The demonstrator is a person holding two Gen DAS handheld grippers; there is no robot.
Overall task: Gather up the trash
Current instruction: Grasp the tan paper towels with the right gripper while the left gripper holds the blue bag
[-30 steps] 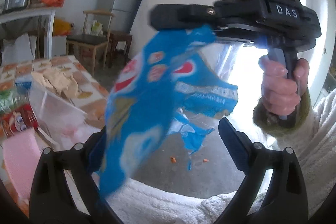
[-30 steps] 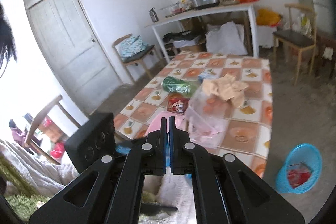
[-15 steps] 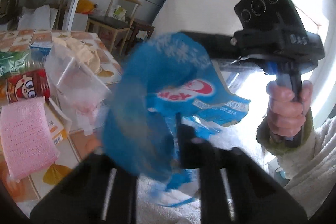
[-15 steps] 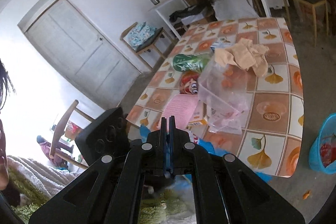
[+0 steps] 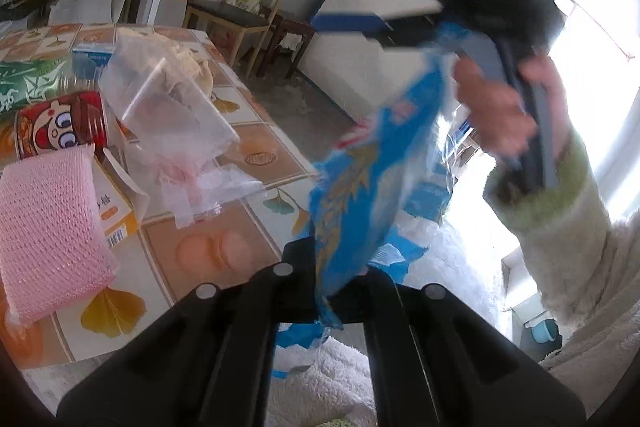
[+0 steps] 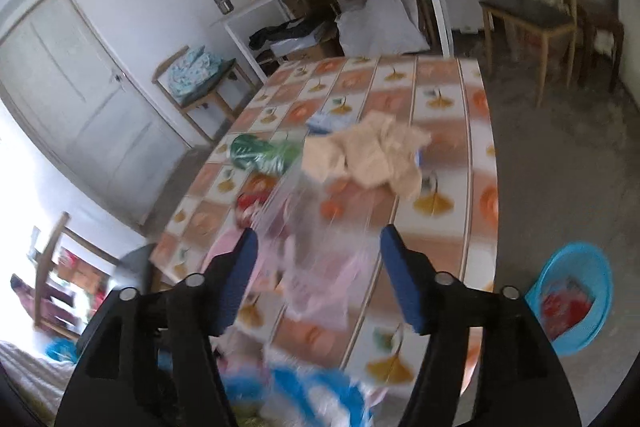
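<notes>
Clamping blue wrapper (image 5: 360, 183) in left tool (image 5: 326, 291), right tool (image 6: 318, 279) just opened wide, empty, above table edge (image 6: 494, 187).

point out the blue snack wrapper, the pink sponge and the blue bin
blue snack wrapper (image 5: 360, 195), left wrist view, middle of its printed face
pink sponge (image 5: 44, 227), left wrist view, centre of its knitted top
blue bin (image 6: 576, 267), right wrist view, far inner wall

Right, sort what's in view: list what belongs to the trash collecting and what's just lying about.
Job:
- blue wrapper, clamped in the shut left gripper
- right gripper, jaws just opened, nothing pressed between them
- blue bin on the floor, trash already inside
- clear bag and crumpled paper on the table, likely trash

Lying about:
- pink sponge
- red can
- chair
</notes>
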